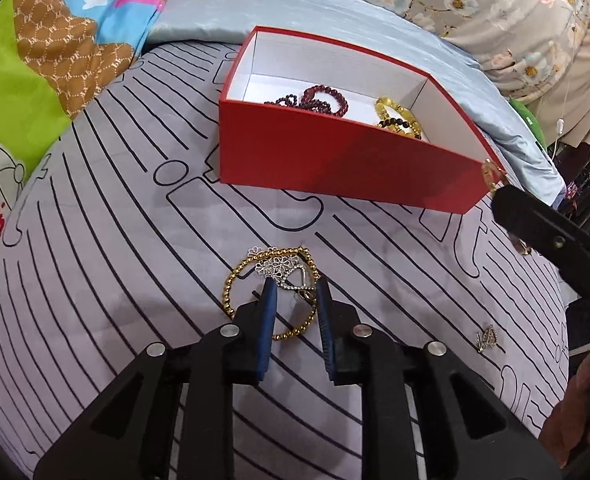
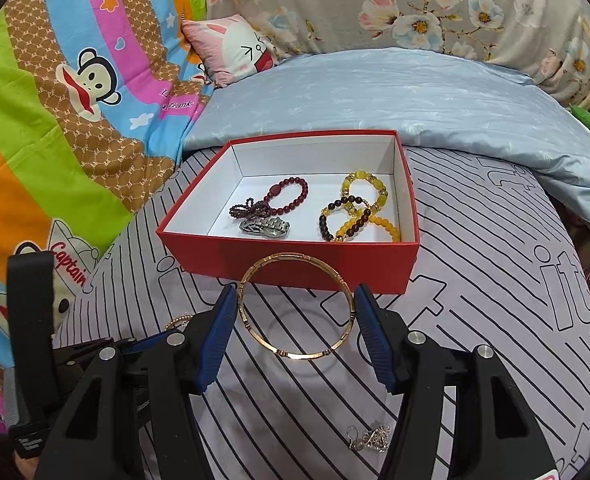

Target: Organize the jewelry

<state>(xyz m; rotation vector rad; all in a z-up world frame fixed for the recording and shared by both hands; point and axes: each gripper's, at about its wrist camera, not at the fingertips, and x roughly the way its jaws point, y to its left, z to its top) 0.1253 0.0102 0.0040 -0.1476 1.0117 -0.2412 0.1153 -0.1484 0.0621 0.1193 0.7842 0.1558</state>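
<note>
Now the right gripper point(image 2: 297, 312) holds a gold bangle point(image 2: 297, 306) across its width, one blue pad on each side, just in front of the near wall of the red box point(image 2: 291, 260). The left gripper point(image 1: 295, 292) has its jaws narrow around a silver flower piece point(image 1: 281, 268) that lies on a gold bead bracelet point(image 1: 271, 300); I cannot tell if the pads really pinch it yet.

Inside the box lie dark red bead bracelets point(image 2: 279, 200) and a metal watch point(image 2: 265, 228) on the left, yellow and brown bead bracelets point(image 2: 359, 212) on the right.

The bangle is smooth and round, held only at two points, so I think it may rotate or slip out if the grip loosens on the way over the wall. The left jaws may lift the bead bracelet together with the flower piece, because the two are tangled or at least touching. A small silver earring point(image 2: 369, 438) stays near on the cloth, easy to forget.

All this is on a bed: a soft lilac cover point(image 2: 475, 280) with black lines, a pale blue quilt point(image 2: 415, 96) far, a cartoon blanket point(image 2: 55, 92) on the left, floral fabric point(image 2: 415, 8) behind. The soft surface may let the box tip if pushed.
</note>
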